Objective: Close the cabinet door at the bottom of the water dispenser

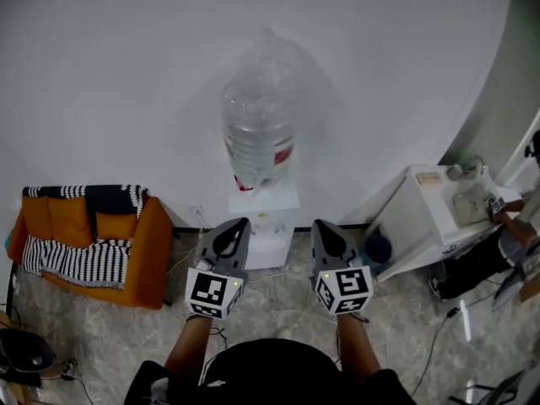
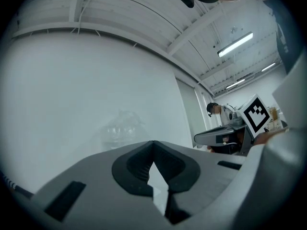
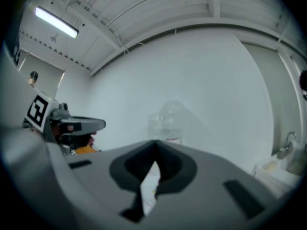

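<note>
A white water dispenser stands against the white wall, with a large clear bottle upside down on top. Seen from above, its bottom cabinet door is hidden. My left gripper and right gripper are held side by side in front of it, pointing level at it and touching nothing. Both sets of jaws are shut and empty. In the left gripper view the left gripper has the bottle faintly beyond it. The right gripper likewise has the bottle behind it.
An orange armchair with a black-and-white striped blanket sits at the left by the wall. A white table stands to the right, with a person beside it. Cables lie on the marbled floor around the dispenser.
</note>
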Tool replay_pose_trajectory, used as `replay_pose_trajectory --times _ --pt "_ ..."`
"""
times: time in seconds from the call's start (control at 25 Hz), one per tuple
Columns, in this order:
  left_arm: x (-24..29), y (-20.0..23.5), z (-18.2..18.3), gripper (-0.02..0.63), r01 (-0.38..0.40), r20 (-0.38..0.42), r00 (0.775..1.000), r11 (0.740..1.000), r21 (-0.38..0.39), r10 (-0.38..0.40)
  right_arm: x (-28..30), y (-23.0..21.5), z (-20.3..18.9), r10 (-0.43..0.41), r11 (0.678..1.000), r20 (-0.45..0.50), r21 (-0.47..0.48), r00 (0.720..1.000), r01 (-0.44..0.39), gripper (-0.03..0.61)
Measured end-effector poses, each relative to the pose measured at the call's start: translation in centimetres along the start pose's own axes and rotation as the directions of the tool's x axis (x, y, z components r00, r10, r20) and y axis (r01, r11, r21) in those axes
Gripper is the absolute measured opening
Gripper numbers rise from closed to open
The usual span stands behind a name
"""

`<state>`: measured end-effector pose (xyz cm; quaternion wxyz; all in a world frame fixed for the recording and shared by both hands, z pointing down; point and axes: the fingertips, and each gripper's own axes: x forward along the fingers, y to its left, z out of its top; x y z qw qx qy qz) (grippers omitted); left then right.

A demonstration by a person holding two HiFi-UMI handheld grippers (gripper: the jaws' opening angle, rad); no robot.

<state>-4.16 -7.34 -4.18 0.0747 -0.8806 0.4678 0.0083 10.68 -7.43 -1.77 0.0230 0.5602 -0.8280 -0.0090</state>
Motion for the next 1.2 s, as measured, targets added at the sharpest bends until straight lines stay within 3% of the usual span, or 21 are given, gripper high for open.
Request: replay_pose_trajectory --times 0.44,1.2 --pt "-0.6 -0.4 1.3 0.006 -0.007 0.042 0.999 1.0 0.027 0.006 -1.0 0.3 1.2 -0.01 0.999 0.028 -0.047 1.0 0.011 0.034" --pt "-0.2 0.1 0.7 0.006 -0.016 0.021 1.0 0.999 0.046 0.015 -0.8 -0.7 0.7 -0.007 0.999 0.032 -0.038 0.999 0.008 0.034"
